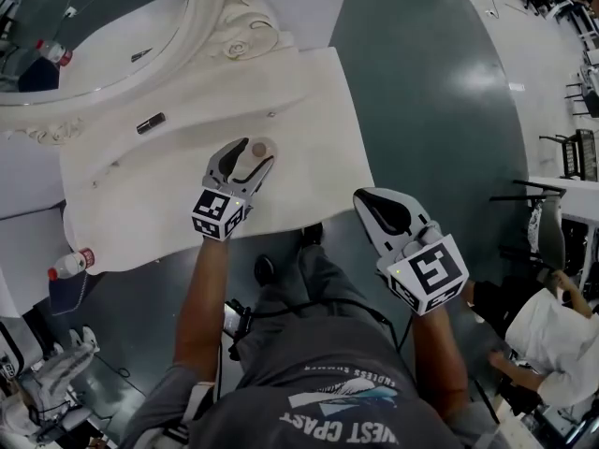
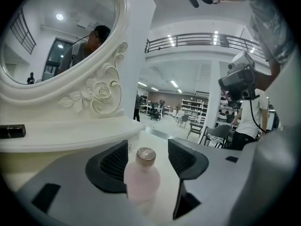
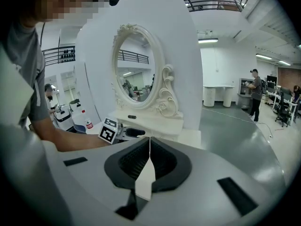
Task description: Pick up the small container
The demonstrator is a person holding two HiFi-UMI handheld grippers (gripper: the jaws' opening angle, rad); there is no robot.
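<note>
White vanity desk (image 1: 140, 195), centre frame: left gripper (image 1: 249, 157), jaws apart, straddles small pink bottle (image 2: 141, 180); right gripper (image 1: 367, 202) closed, empty.

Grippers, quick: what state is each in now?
Left gripper: open, small container between its jaws, ungripped.
Right gripper: closed, empty.

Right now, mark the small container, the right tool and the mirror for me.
small container (image 2: 142, 182), left gripper view, on its pink body.
right tool (image 3: 149, 142), right gripper view, where its closed tips meet.
mirror (image 2: 56, 36), left gripper view, on the glass.
</note>
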